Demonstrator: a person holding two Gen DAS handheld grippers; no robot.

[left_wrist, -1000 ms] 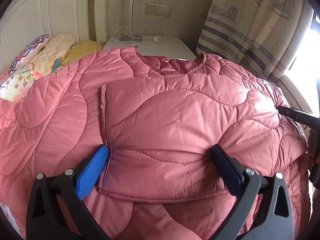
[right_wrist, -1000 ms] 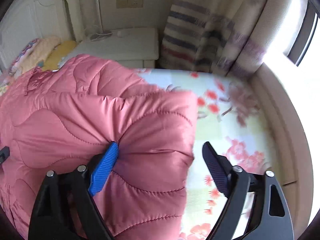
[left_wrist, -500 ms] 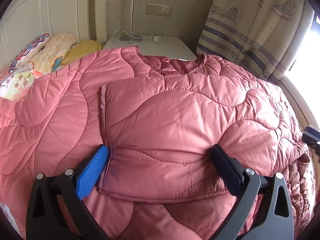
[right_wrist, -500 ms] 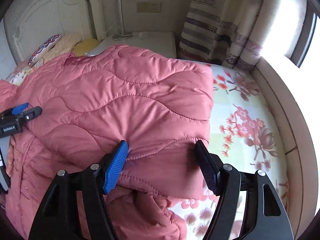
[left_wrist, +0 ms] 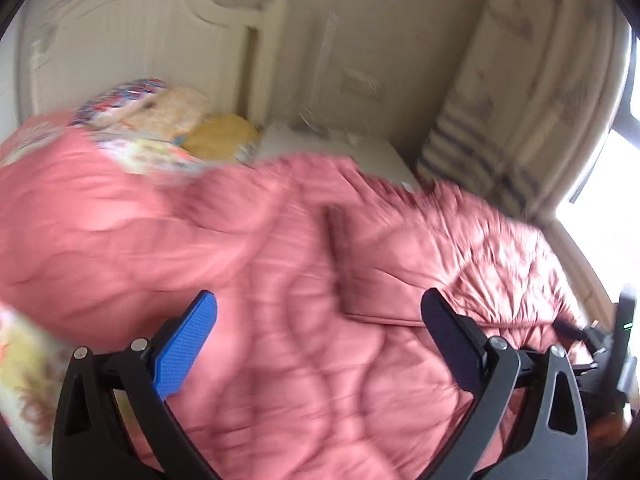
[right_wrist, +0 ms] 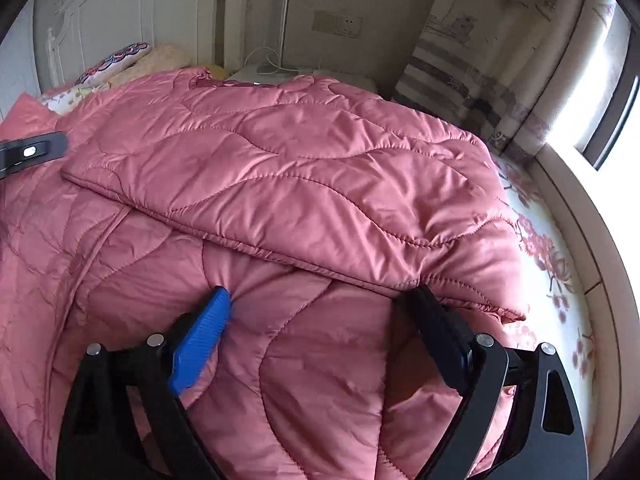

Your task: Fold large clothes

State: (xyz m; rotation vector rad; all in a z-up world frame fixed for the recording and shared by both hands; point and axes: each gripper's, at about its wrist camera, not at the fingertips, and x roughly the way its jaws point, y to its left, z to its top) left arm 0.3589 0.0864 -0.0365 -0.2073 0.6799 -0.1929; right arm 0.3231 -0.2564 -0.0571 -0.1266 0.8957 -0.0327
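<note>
A large pink quilted coat (right_wrist: 280, 184) lies spread on the bed, with a sleeve or side panel folded across its middle. It also shows, blurred, in the left wrist view (left_wrist: 300, 280). My right gripper (right_wrist: 320, 312) is open, low over the coat's front part, with its right finger at the folded edge. My left gripper (left_wrist: 320, 316) is open above the coat and holds nothing. The left gripper also shows at the far left of the right wrist view (right_wrist: 32, 152).
The bed has a floral sheet (right_wrist: 552, 264) bare on the right. Pillows (right_wrist: 132, 60) lie at the white headboard (right_wrist: 100, 8). A white nightstand (right_wrist: 304, 74) with a cable and a striped curtain (right_wrist: 460, 64) stand behind. A window (right_wrist: 608, 80) is at the right.
The right gripper has let go of the folded panel, which now lies flat on the coat. The left gripper has swung left and lifted, and its view is blurred by motion.
</note>
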